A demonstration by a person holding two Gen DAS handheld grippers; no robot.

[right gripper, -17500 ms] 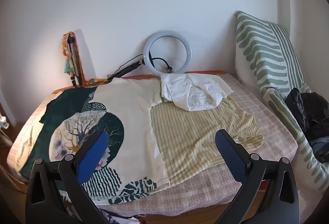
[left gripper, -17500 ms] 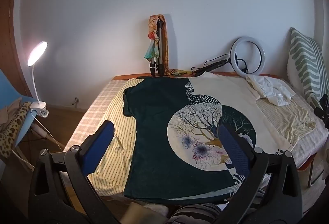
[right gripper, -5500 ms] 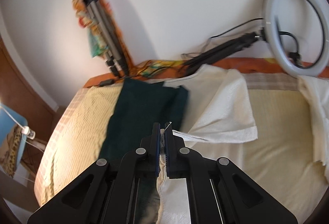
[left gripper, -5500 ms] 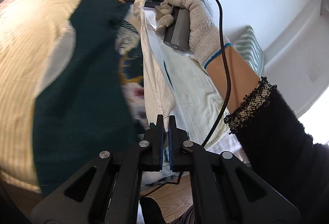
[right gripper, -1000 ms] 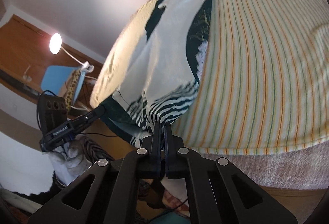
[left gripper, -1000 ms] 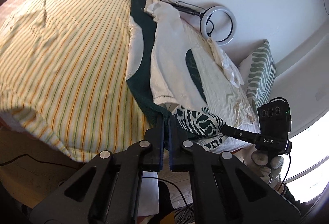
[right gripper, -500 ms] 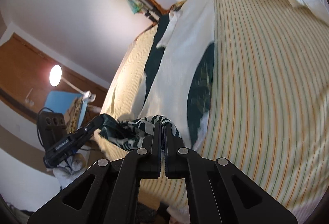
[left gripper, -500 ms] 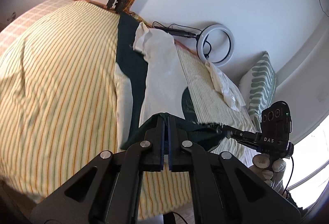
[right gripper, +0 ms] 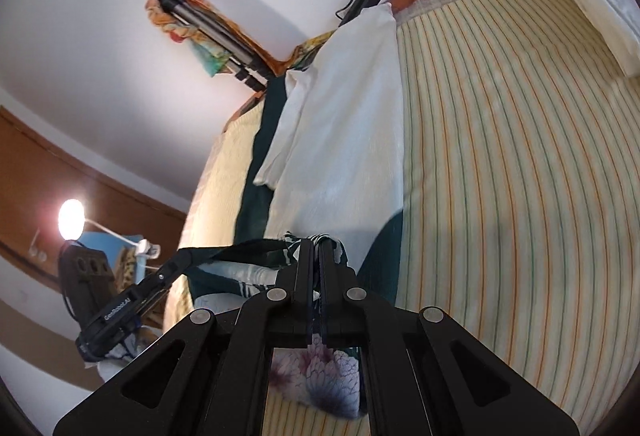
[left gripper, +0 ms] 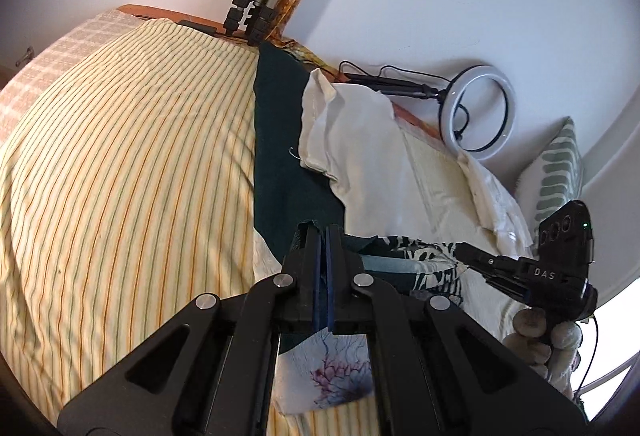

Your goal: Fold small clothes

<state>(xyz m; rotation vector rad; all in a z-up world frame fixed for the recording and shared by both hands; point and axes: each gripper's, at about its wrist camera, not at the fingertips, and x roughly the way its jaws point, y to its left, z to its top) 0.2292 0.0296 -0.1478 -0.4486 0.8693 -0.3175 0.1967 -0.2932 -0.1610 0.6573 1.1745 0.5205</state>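
T-shirt [left gripper: 296, 172] sides folded in; left hand-held gripper [left gripper: 323, 236], right hand-held gripper [right gripper: 314, 248] clamp hem, lifted over bed [left gripper: 120, 156]; bottom-to-top fold unfinished.

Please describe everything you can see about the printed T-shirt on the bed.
The T-shirt is soft knit fabric, dark green and cream, with a zebra-like pattern and purple flowers near its hem. It lies lengthwise on the striped sheet, its sides already folded inward, a cream sleeve on top. The hem is lifted: the left tongs and the right tongs are each shut on one bottom corner, the hem stretched between them above the body.
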